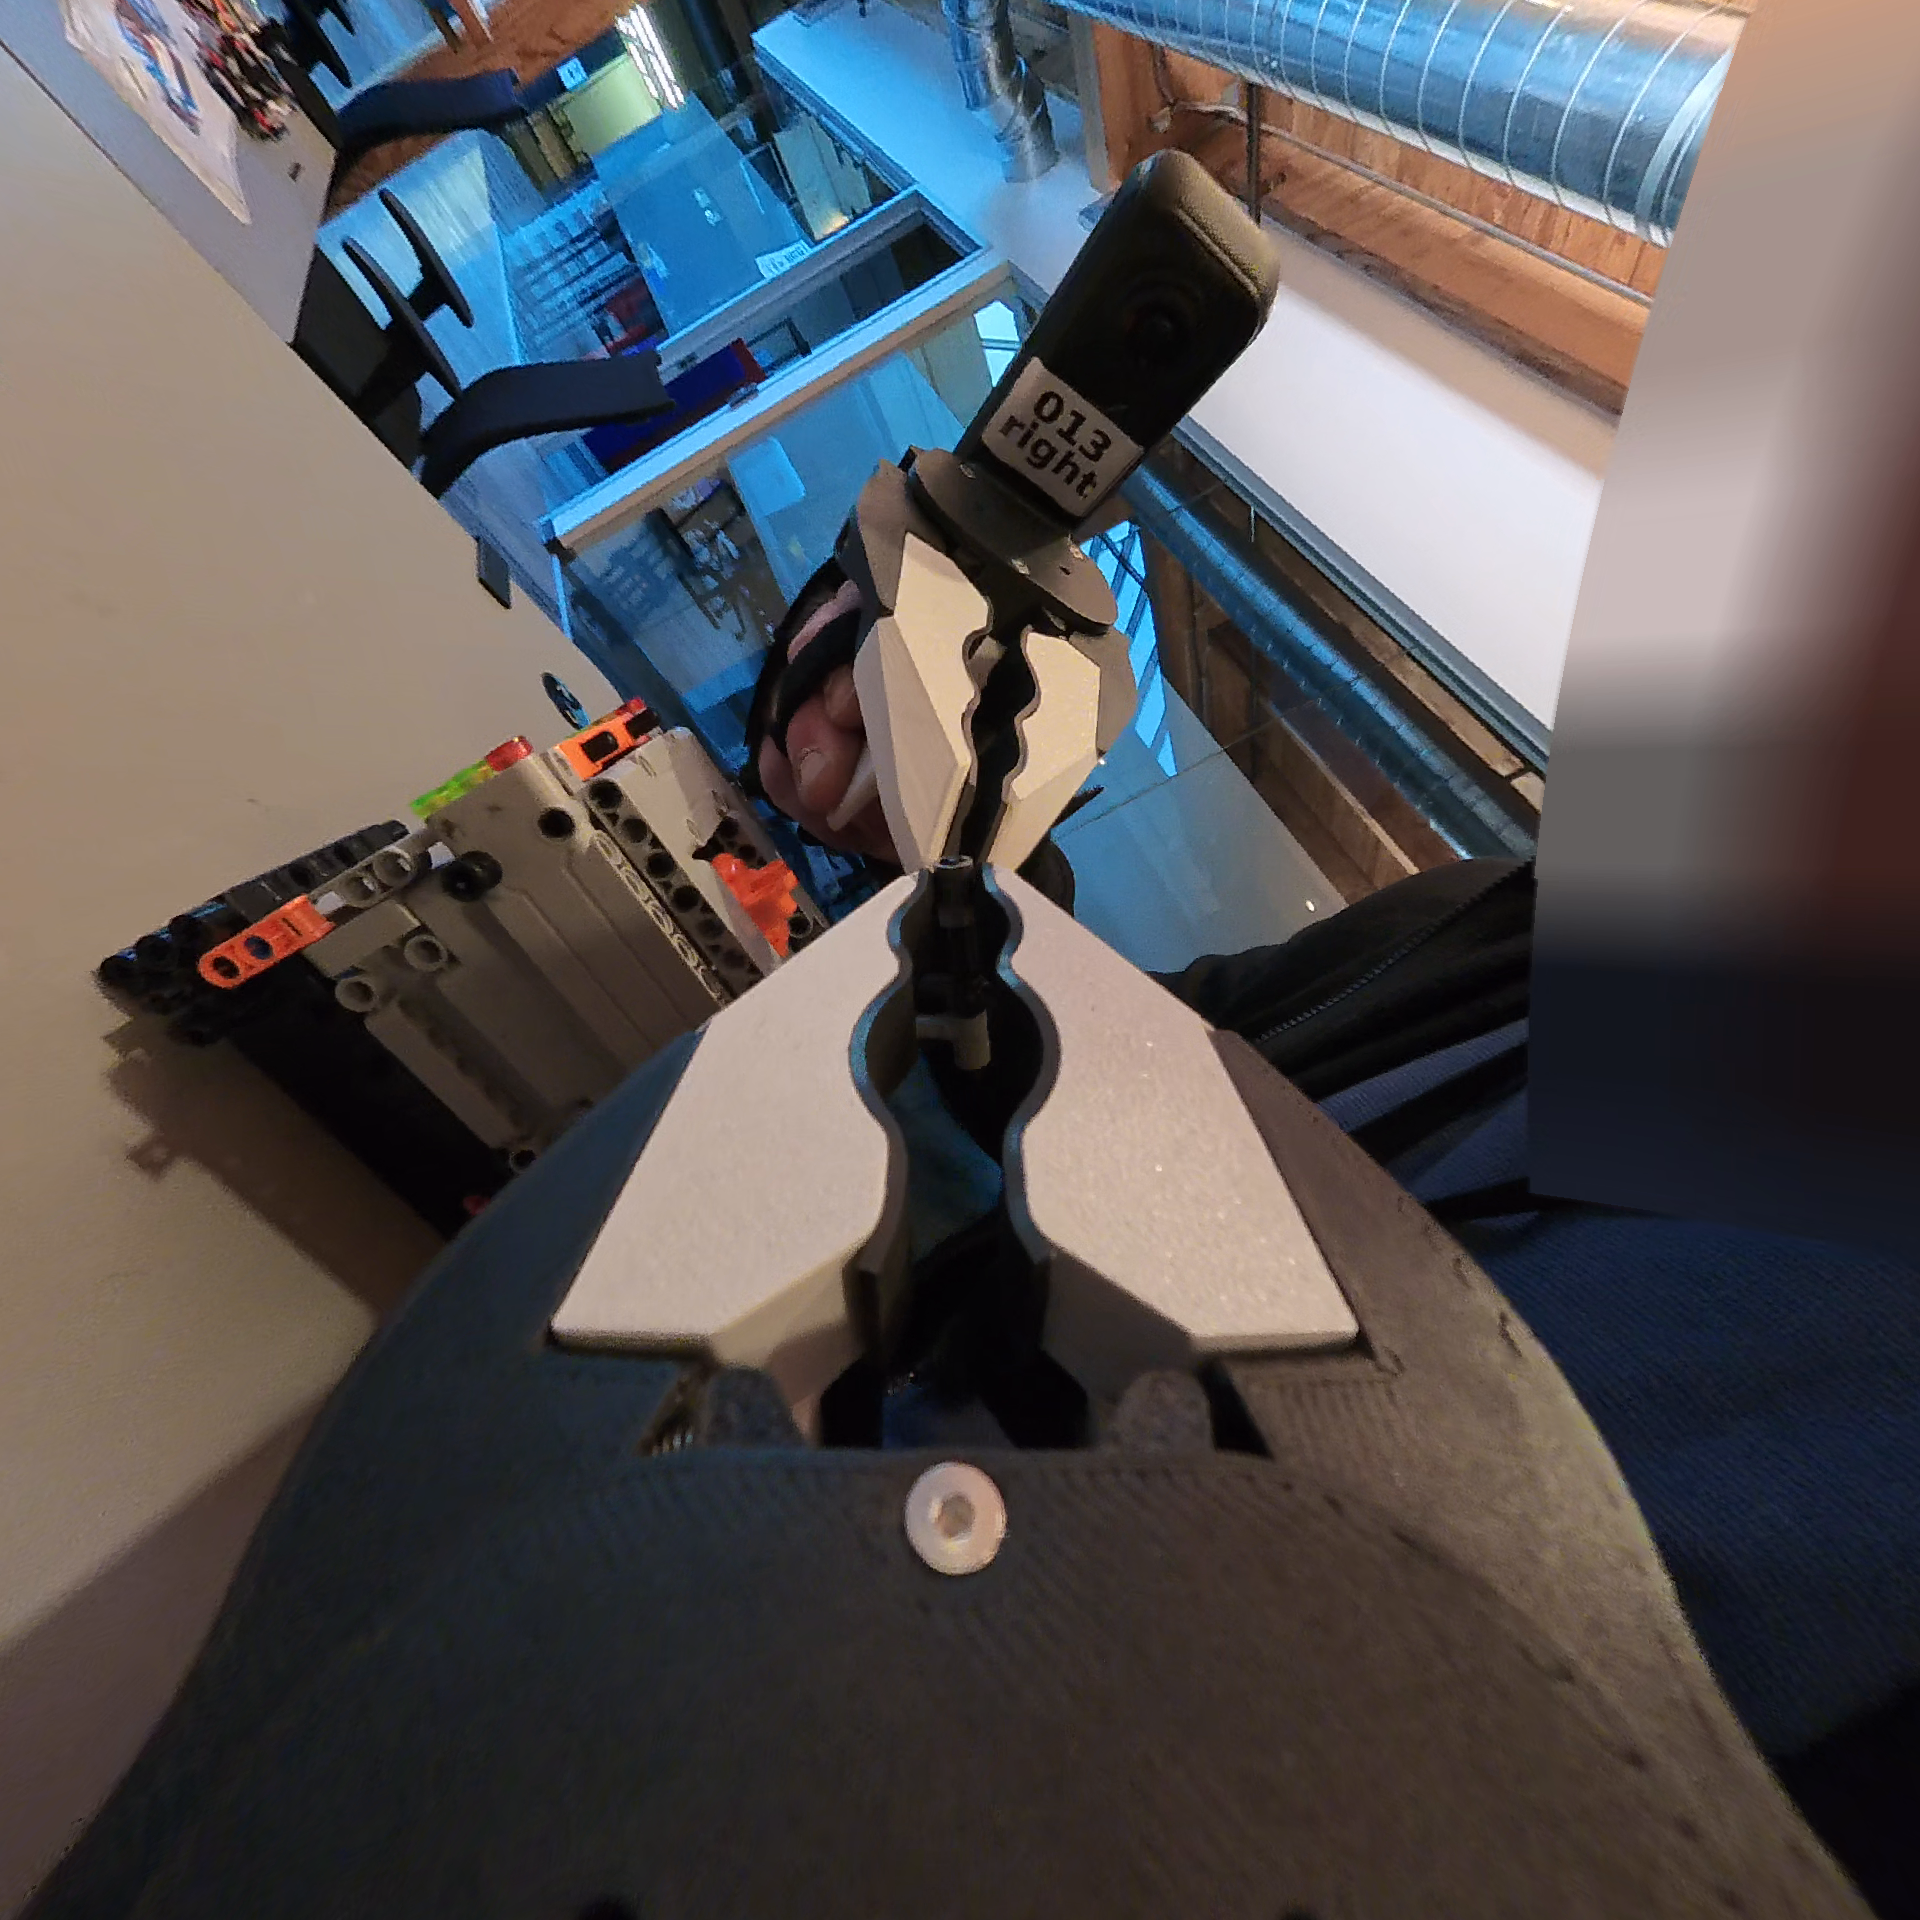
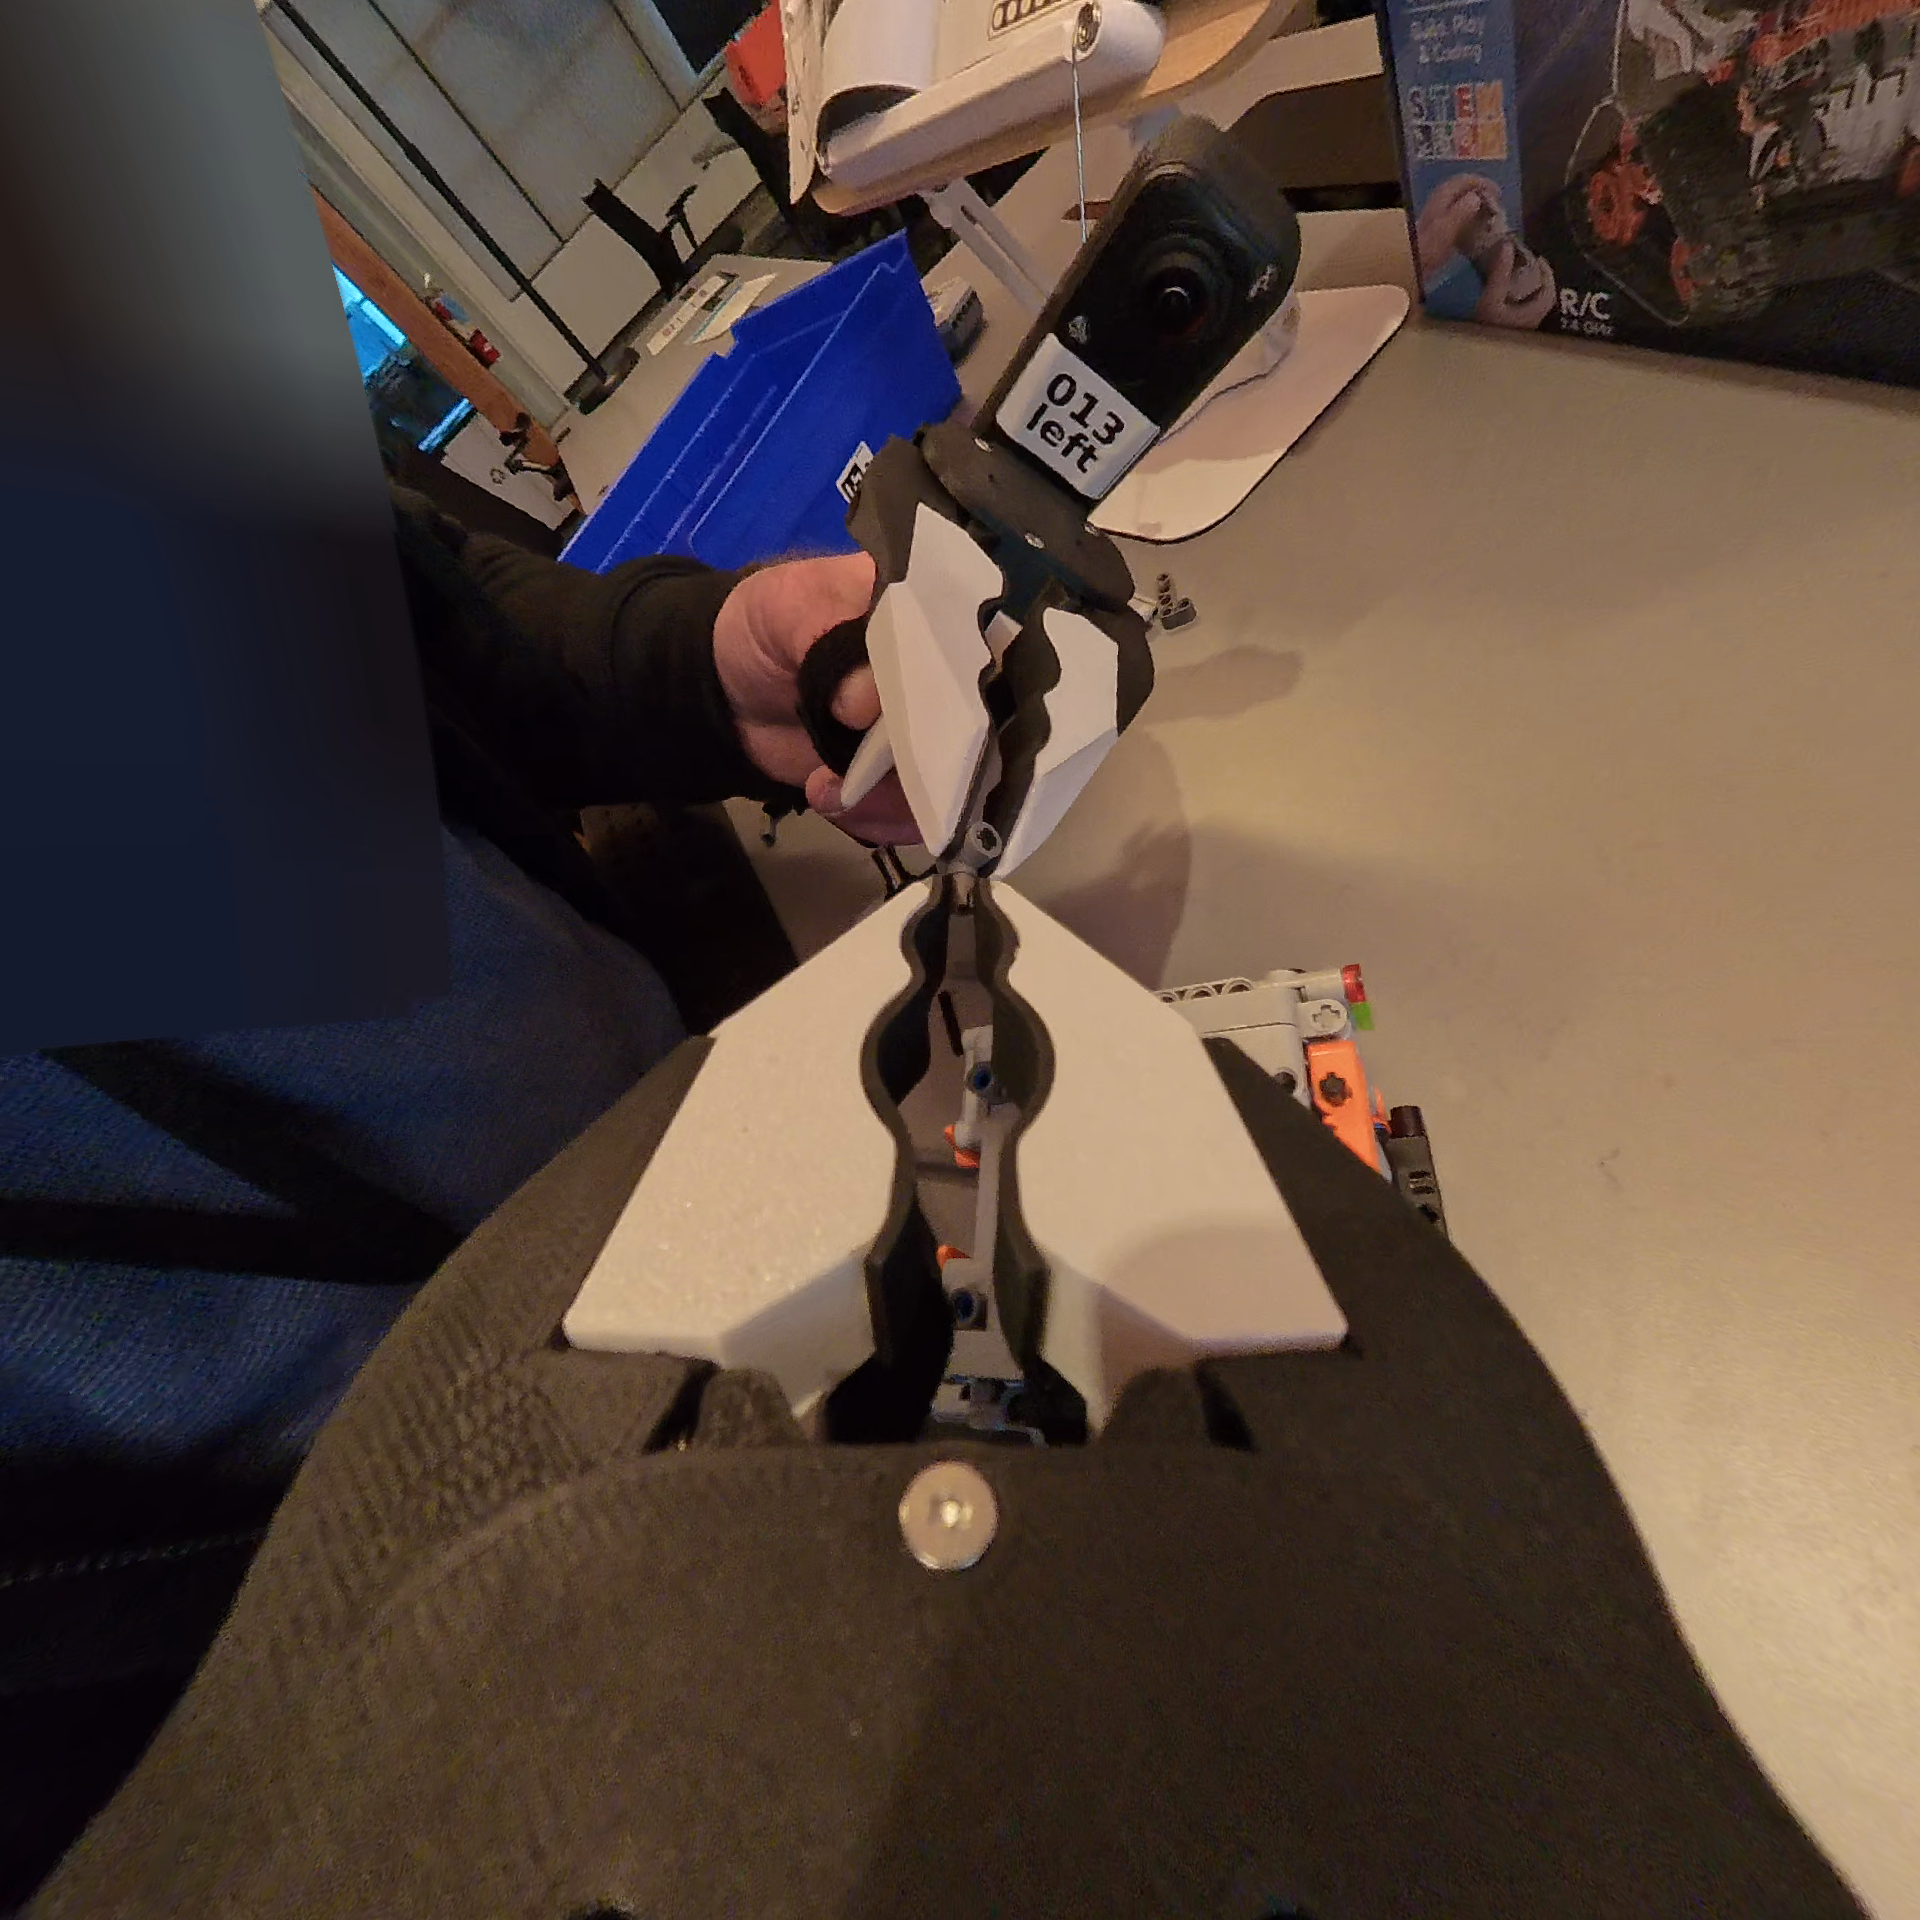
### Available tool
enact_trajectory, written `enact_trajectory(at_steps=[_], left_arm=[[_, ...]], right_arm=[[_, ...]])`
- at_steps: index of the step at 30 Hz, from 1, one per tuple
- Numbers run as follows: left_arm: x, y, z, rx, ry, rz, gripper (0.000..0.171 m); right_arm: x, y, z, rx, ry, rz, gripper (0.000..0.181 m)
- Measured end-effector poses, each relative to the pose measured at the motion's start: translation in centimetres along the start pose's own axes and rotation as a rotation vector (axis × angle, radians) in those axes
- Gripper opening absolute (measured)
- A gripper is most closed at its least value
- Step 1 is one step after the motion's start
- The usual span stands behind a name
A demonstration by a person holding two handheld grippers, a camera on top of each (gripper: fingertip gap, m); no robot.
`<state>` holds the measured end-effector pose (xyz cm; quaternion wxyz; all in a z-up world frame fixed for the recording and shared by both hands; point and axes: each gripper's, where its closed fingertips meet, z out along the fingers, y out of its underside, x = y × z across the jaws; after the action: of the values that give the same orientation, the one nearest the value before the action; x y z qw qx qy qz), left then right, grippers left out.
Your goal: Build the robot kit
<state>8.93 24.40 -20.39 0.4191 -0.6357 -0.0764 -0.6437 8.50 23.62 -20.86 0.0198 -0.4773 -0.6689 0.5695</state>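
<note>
Beige bench, block model near its edge: left tongs and right tongs, each clenched on a small connector piece, are best kept aligned (tips nearly touching).

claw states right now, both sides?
Left claw: shut on a small black pin piece.
Right claw: shut on a small grey connector.

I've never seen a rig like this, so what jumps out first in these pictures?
Two handheld grippers meet tip to tip at centre: the left gripper and the right gripper, both pinching a small black-and-grey connector piece. Beside them on the beige table lies a grey, black and orange brick-built model.
</note>
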Motion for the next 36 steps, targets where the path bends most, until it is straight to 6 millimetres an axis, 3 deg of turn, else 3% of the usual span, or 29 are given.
enact_trajectory(at_steps=[4,11,21,29,36], left_arm=[[-1.2,0.2,-0.2,-0.008,-0.056,-0.016,0.004],[-3.6,0.2,-0.9,0.025,-0.1,-0.146,0.003],[-5.3,0.7,-0.6,-0.011,-0.159,-0.21,0.004],[-4.6,-0.1,-0.6,0.083,-0.121,-0.23,0.004],[-5.2,0.5,-0.6,0.103,-0.14,-0.28,0.004]], right_arm=[[0.9,0.1,-0.3,0.01,0.062,0.0,0.016],[4.1,2.8,-1.9,-0.212,0.356,-0.221,0.053],[4.8,3.6,-1.3,-0.198,0.338,-0.238,0.051],[4.7,3.6,-1.4,-0.144,0.331,-0.228,0.052],[4.6,3.7,-1.4,-0.125,0.332,-0.218,0.05]])
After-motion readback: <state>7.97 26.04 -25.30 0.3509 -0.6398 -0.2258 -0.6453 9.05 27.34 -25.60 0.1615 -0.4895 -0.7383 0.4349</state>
